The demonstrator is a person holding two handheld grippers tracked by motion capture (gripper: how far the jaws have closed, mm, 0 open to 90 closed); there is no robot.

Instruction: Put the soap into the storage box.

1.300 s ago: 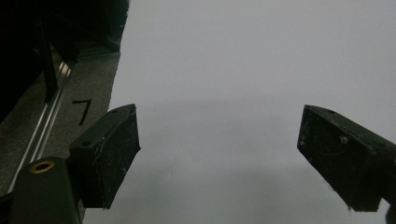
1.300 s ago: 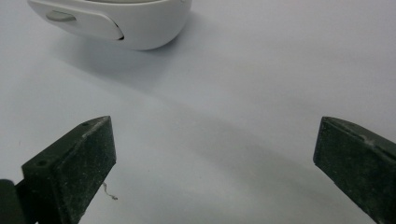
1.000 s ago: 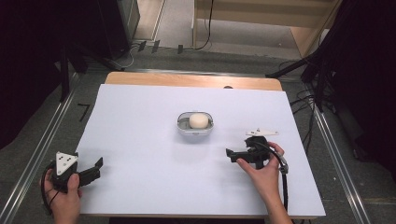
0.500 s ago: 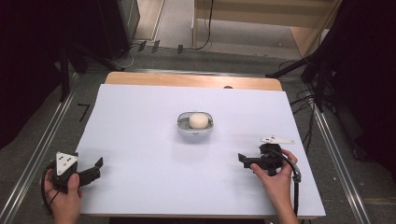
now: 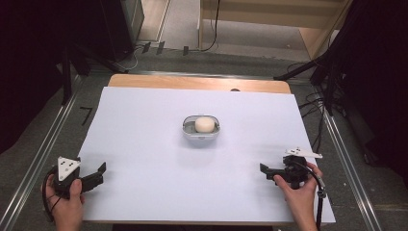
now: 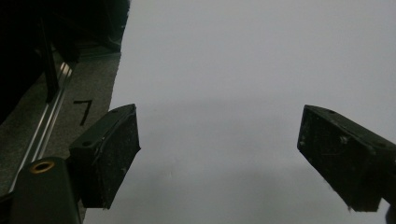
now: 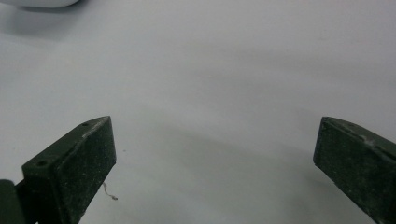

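Observation:
A small grey bowl [image 5: 201, 135] stands in the middle of the white-covered table [image 5: 144, 144], and a round cream-coloured lump [image 5: 204, 124] lies in it. My left gripper [image 5: 99, 172] rests at the table's near left corner, held by a hand, far from the bowl. In the left gripper view its jaws [image 6: 219, 158] stand wide open over bare white sheet. My right gripper [image 5: 266, 172] sits near the front right edge, pointing left. Its jaws [image 7: 215, 163] are also wide apart with nothing between them. The bowl's rim [image 7: 42, 2] peeks in at the top left of the right gripper view.
A wooden strip [image 5: 197, 83] shows along the table's far edge. Metal rails [image 5: 43, 154] run along both sides on the grey floor, with a black "7" mark [image 5: 86, 114] to the left. Cables [image 5: 317, 103] lie off the right side.
My right gripper has drawn back toward the near right edge, away from the bowl. The left gripper and the bowl have stayed put.

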